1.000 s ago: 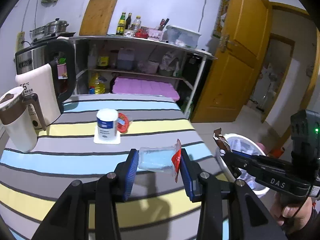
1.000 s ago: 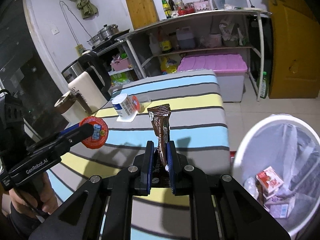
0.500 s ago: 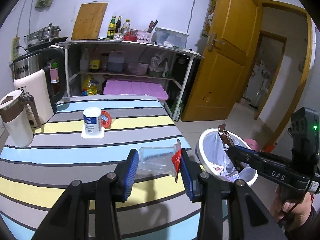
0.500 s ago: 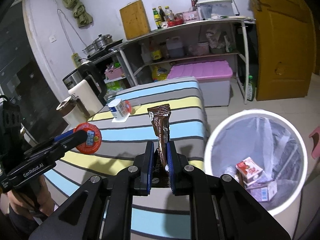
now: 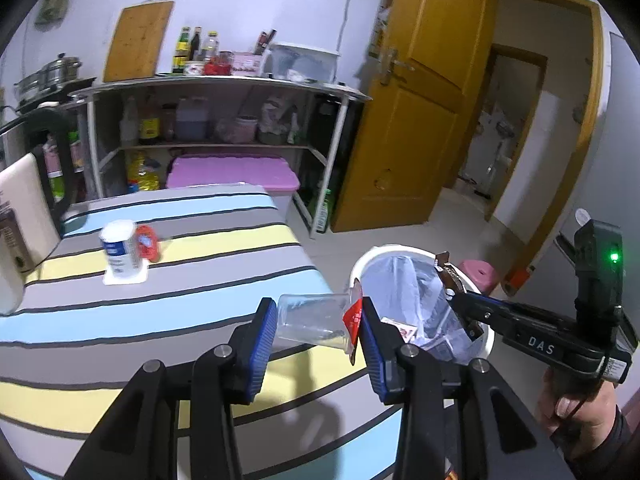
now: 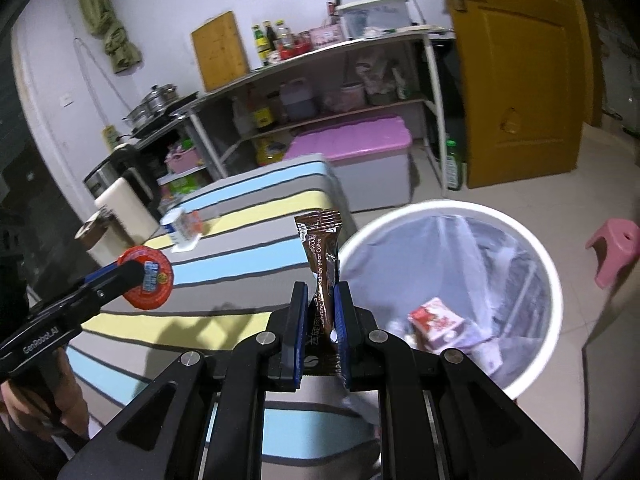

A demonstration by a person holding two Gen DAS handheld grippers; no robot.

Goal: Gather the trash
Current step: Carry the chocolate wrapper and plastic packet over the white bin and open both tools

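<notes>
My left gripper (image 5: 318,322) is shut on a clear plastic cup (image 5: 310,318) with a red peeled lid (image 5: 353,320), held sideways over the table's right edge. In the right wrist view the lid (image 6: 146,278) shows as a red disc on the left gripper (image 6: 132,276). My right gripper (image 6: 322,308) is shut on a brown coffee sachet (image 6: 322,256), held upright beside the rim of the white trash bin (image 6: 520,232). In the left wrist view the right gripper (image 5: 454,288) and sachet (image 5: 448,272) hang over the bin (image 5: 360,268). The bin holds a red-and-white carton (image 6: 436,324).
The striped table (image 5: 160,320) carries a white canister (image 5: 120,248) with a red-lidded cup (image 5: 148,242) beside it, plus a kettle (image 5: 24,200) at far left. A shelf rack (image 5: 224,120), pink box (image 5: 232,172), yellow door (image 5: 412,112) and pink stool (image 6: 616,252) stand beyond.
Both grippers have swung right toward the bin with their loads. The bin now looms larger, and the sachet is over its rim.
</notes>
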